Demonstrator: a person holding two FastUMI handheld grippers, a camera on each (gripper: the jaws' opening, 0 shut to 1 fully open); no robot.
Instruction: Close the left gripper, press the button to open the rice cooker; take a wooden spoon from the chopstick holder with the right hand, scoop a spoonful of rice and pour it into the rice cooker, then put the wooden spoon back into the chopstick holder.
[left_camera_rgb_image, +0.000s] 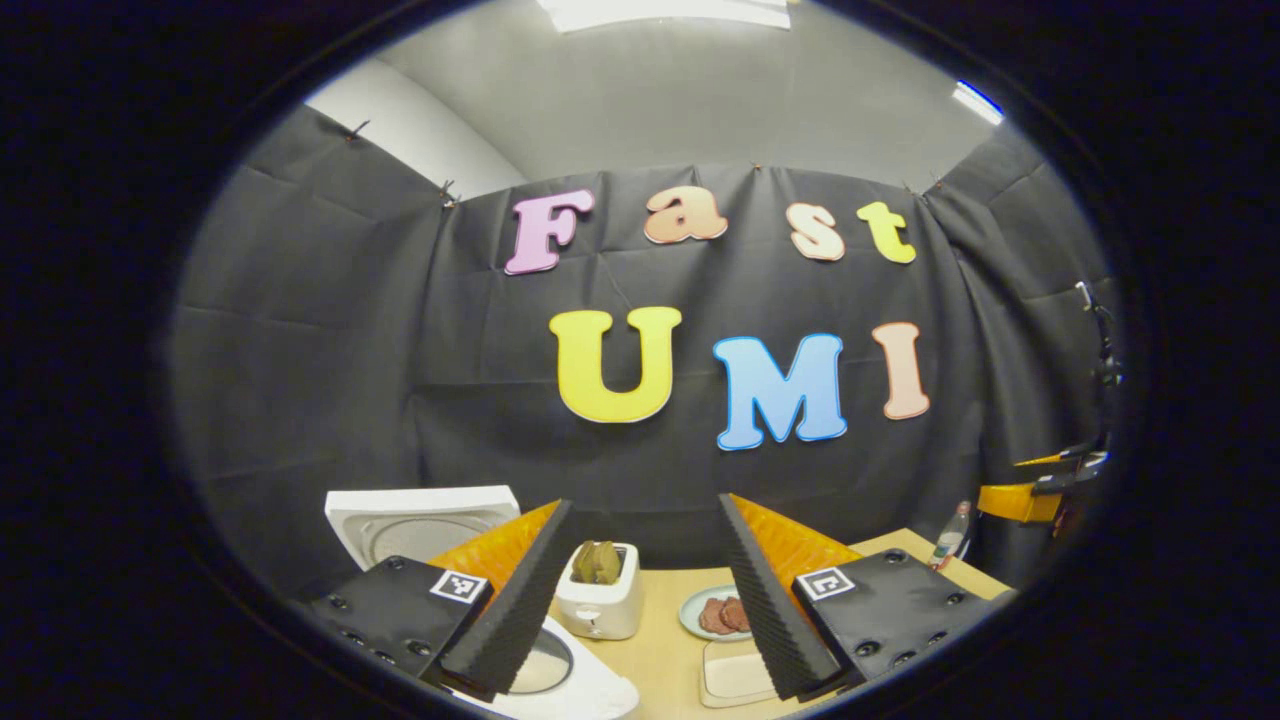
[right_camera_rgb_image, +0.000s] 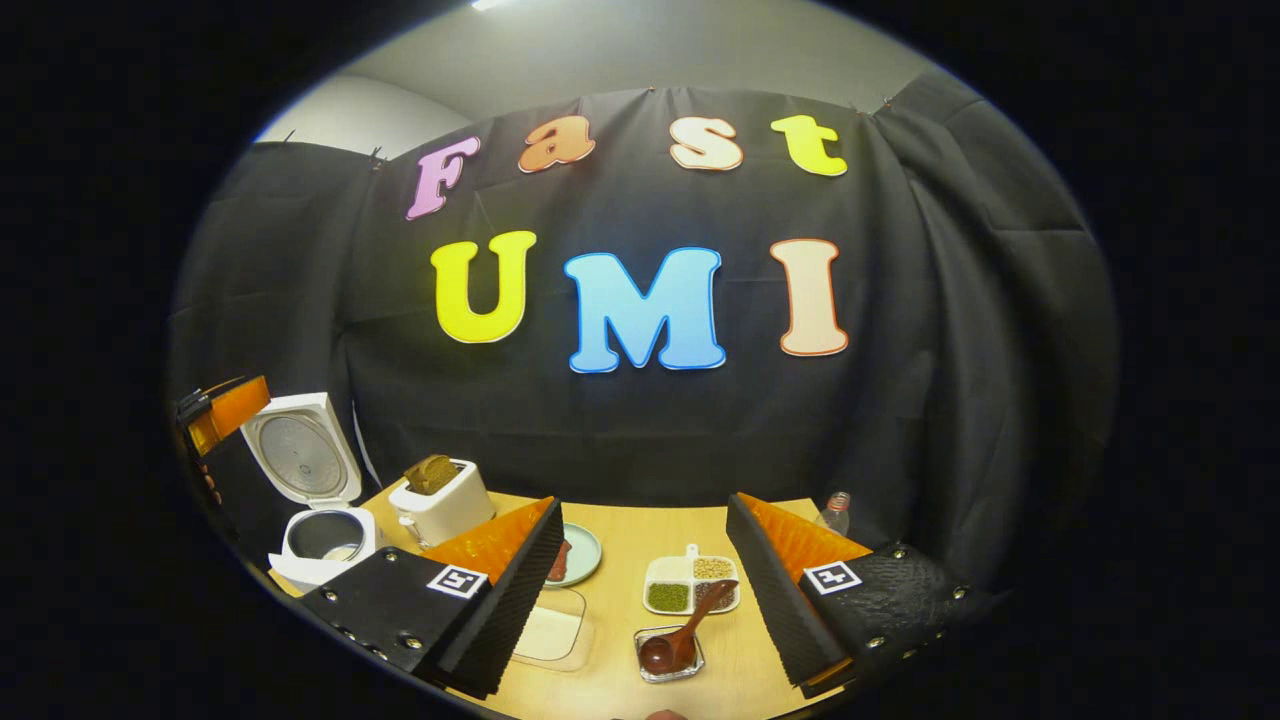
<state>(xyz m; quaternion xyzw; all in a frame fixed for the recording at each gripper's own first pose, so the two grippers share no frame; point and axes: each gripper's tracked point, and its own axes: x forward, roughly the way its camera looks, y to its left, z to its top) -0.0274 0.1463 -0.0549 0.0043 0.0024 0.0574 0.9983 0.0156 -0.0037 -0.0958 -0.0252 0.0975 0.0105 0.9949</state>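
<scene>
Pale wooden table (right_camera_rgb_image: 640, 540) under black cloth walls, grey ceiling above.

Rice cooker (right_camera_rgb_image: 322, 545) at the table's left edge, white, boxy with rounded corners, lid (right_camera_rgb_image: 300, 450) up and tilted back, ribbed metal disc on its underside, round pot open below. Seen again in the left gripper view, close under the left finger (left_camera_rgb_image: 510, 600), lid (left_camera_rgb_image: 420, 520) raised behind.

Wooden spoon (right_camera_rgb_image: 685, 630) near the front edge in the right gripper view, dark brown, glossy, bowl down in a small clear square container (right_camera_rgb_image: 670, 655), handle leaning up and to the right toward the back, tip over a white divided dish (right_camera_rgb_image: 690, 585) of grains. Just left, a pale rectangular tray (right_camera_rgb_image: 550, 632).

Toaster (right_camera_rgb_image: 440, 505) beside the cooker, white, bread sticking out of the slot. Round greenish plate (left_camera_rgb_image: 715, 612) with brown slices in front of the wall, plainer in the left gripper view. Clear bottle (right_camera_rgb_image: 836, 512) at the back right corner.

Left gripper (left_camera_rgb_image: 645, 640) wide apart, holding nothing, fingers wedge-shaped with ribbed inner faces. Right gripper (right_camera_rgb_image: 650, 650) likewise spread wide, empty, spoon lying between its fingers but farther off. Left gripper also at the far left of the right gripper view, beside the lid; right gripper at the far right of the left gripper view.
</scene>
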